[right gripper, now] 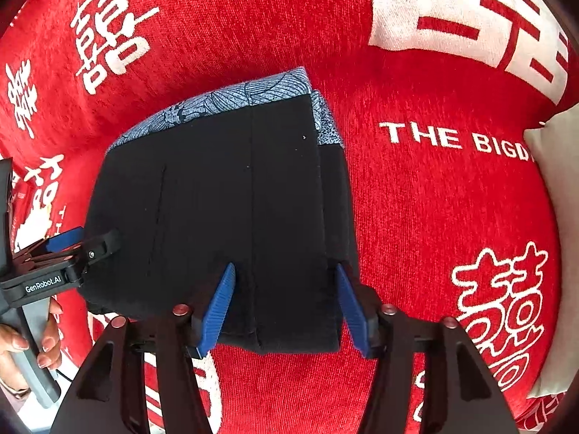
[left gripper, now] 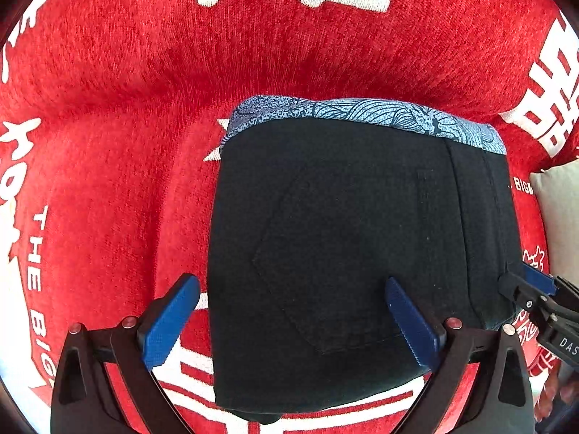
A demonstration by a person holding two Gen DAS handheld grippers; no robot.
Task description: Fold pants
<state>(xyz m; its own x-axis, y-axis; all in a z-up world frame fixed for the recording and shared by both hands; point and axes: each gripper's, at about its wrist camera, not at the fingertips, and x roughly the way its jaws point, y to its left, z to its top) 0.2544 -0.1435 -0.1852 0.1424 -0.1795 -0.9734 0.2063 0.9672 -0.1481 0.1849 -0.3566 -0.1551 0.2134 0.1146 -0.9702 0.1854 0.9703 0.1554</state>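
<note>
Left gripper: my left gripper [left gripper: 293, 320] pointed steeply down with its jaws spread wide; the outer blue finger [left gripper: 170, 320] stood over bare blanket, the inner one over black cloth, and neither pressed on anything.
Right gripper: my right gripper [right gripper: 286, 305] also pointed down, jaws parted about halfway, both blue pads hanging over the near edge of the bundle without clamping it.
Folded pants: the black pants [left gripper: 347, 253] lay as a compact, roughly square stack directly ahead of and below both grippers, a back pocket facing up.
Waistband lining: a blue patterned lining [left gripper: 362, 115] showed along the far edge, away from me.
Axis: the stack looked slightly longer from near edge to far edge than across, though the fisheye makes that uncertain.
Which hand nearer: both sat at the near edge; my left straddled the left side, my right the right corner.
Surface: a red blanket with white lettering [right gripper: 416, 199], with a pale cushion [right gripper: 553, 144] at the right.
Judgement: the fold looked finished, so I would only need to lift clear or press the stack flat.
</note>
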